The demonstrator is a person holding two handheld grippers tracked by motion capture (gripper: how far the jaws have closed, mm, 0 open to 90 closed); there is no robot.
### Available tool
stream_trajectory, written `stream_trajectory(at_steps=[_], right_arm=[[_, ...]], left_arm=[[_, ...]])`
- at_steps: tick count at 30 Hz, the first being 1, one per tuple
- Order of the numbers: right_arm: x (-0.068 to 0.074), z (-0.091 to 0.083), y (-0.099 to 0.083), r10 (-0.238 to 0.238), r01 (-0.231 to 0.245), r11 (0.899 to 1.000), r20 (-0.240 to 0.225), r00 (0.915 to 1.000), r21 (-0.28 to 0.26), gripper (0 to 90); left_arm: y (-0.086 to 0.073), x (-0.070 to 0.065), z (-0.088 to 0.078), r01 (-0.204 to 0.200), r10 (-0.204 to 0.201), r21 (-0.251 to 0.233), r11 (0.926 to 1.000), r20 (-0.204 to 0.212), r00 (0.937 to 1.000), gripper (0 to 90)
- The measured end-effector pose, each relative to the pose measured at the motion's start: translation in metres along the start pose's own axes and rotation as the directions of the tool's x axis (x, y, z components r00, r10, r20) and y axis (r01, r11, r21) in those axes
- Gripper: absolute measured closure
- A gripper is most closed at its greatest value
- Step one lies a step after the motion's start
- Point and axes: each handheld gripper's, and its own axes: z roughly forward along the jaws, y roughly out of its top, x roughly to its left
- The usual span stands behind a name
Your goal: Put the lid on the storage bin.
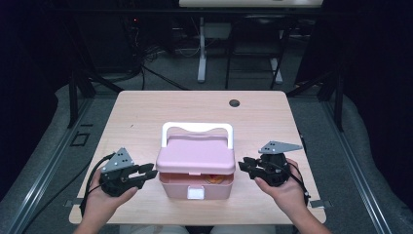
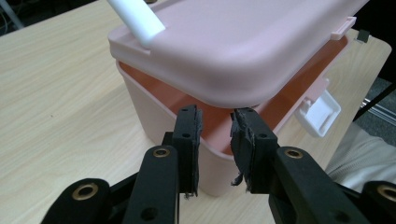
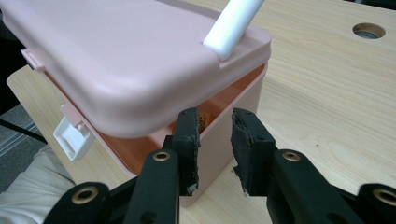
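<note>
A pink storage box (image 1: 175, 187) with a white carry handle (image 1: 197, 127) stands near the table's front edge. Its lid (image 1: 195, 155) is raised at the front, leaving a gap above the rim, and a white latch (image 1: 195, 193) hangs on the front wall. Something orange (image 1: 214, 178) lies inside. My left gripper (image 1: 150, 170) is at the box's left side. Its tips (image 2: 215, 119) reach the gap under the lid (image 2: 243, 46), a little apart and with nothing between them. My right gripper (image 1: 243, 165) mirrors it at the right side (image 3: 215, 121), open just below the lid's edge (image 3: 130, 70).
The light wooden table (image 1: 146, 112) has a round cable hole (image 1: 234, 103) at the back right. Its front edge lies just behind my hands, with the person's lap (image 2: 359, 158) below. Desk legs and cables stand on the dark floor beyond.
</note>
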Motion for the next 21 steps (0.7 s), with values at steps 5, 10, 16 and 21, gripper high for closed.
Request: stream_trajectory(at_steps=[5, 10, 16, 21], right_arm=[[0.000, 0.001, 0.001, -0.002, 0.002, 1.000, 0.000, 1.0000, 0.002, 71.7], [0.001, 0.002, 0.003, -0.001, 0.001, 1.000, -0.001, 1.0000, 0.000, 71.8], [0.001, 0.003, 0.004, -0.003, 0.003, 1.000, -0.001, 1.0000, -0.001, 71.7], [-0.002, 0.006, 0.004, 0.004, -0.004, 1.000, 0.003, 1.0000, -0.002, 71.0]], left_arm=[[-0.007, 0.002, 0.001, 0.003, -0.003, 0.034, 0.9994, -0.010, 0.9999, 71.1], [-0.012, 0.009, 0.000, 0.032, -0.032, 0.021, 0.9993, -0.021, 0.9993, 71.8], [-0.012, 0.012, 0.001, 0.042, -0.042, 0.019, 0.9989, -0.023, 0.9989, 71.2], [-0.011, 0.019, 0.004, 0.050, -0.050, 0.015, 0.9986, -0.036, 0.9981, 67.0]])
